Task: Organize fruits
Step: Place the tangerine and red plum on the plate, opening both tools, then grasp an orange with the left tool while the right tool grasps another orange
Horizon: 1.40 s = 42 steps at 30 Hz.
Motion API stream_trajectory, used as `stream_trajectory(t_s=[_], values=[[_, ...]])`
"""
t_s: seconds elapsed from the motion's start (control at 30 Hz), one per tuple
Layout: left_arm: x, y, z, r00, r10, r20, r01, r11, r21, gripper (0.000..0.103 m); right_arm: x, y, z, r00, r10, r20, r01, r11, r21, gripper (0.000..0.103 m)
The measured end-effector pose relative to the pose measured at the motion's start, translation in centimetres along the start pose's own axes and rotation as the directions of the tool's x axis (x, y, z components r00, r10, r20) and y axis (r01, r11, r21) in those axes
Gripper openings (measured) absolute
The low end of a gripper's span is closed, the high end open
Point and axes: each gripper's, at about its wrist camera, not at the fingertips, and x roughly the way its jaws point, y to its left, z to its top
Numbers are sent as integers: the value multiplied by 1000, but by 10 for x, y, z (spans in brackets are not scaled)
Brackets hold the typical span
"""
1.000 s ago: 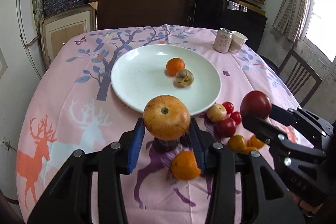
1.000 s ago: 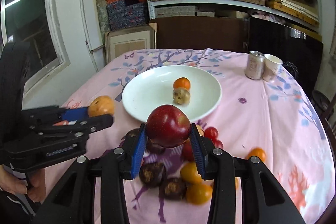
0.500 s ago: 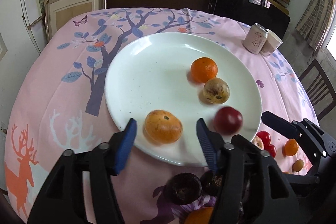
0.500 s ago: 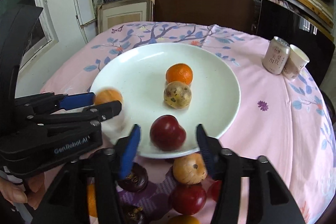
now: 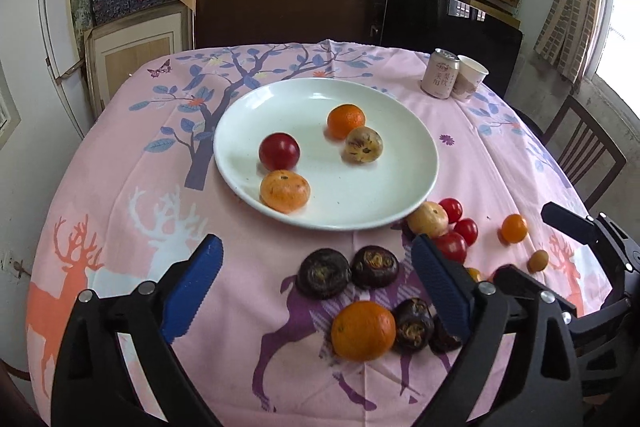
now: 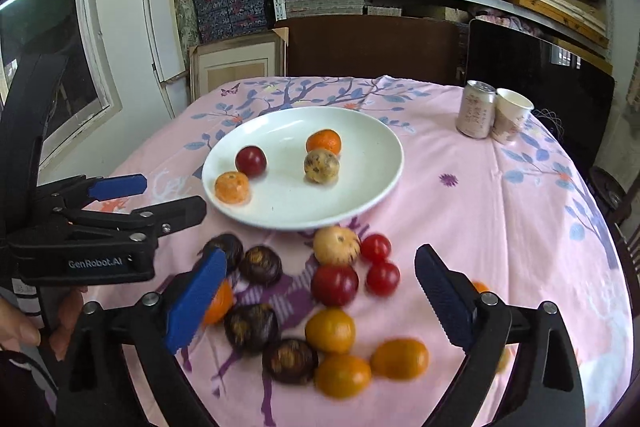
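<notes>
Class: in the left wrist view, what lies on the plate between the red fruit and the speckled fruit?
Nothing: between red fruit and speckled fruit the plate is bare, in both views.

Both wrist views above shared plate (image 5: 416, 163)

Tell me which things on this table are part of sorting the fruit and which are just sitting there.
Part of the job:
white plate
red fruit and three others already on the plate
loose fruit on the cloth, such as the big orange and dark round ones

Just lying about:
drink can
paper cup
</notes>
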Motion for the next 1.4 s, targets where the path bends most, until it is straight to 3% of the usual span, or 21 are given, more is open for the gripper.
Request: stream_trajectory(t_s=[0.37,0.57,0.77,1.0,1.2,1.3,1.33,1.4], values=[[-29,-18,-74,1000,0,-24,1,999,42,94,-45,-36,-69,999,2,-36,3,989,149,99],[-31,-13,-94,999,12,-39,-11,1000,14,94,-48,-49,-94,996,-3,-86,19,983,184,99],[-21,-13,-100,997,12,-74,-12,1000,7,94,-40,-54,-101,992,-8,-123,33,979,202,99],[-13,-11,-100,996,16,-91,-15,1000,11,94,-16,-30,-89,984,1,-176,21,992,122,98],[-5,2,-99,994,37,-107,-37,999,1,94,14,-20,-73,974,10,-225,15,994,112,82],[-3,10,-98,993,37,-111,-38,999,-9,94,29,-23,-70,967,41,-253,-4,989,146,59],[-2,12,-98,993,37,-111,-38,999,-11,94,34,-25,-70,963,55,-264,-11,986,165,46],[0,14,-96,993,35,-113,-37,999,-13,94,39,-28,-68,964,68,-258,-15,979,201,42]])
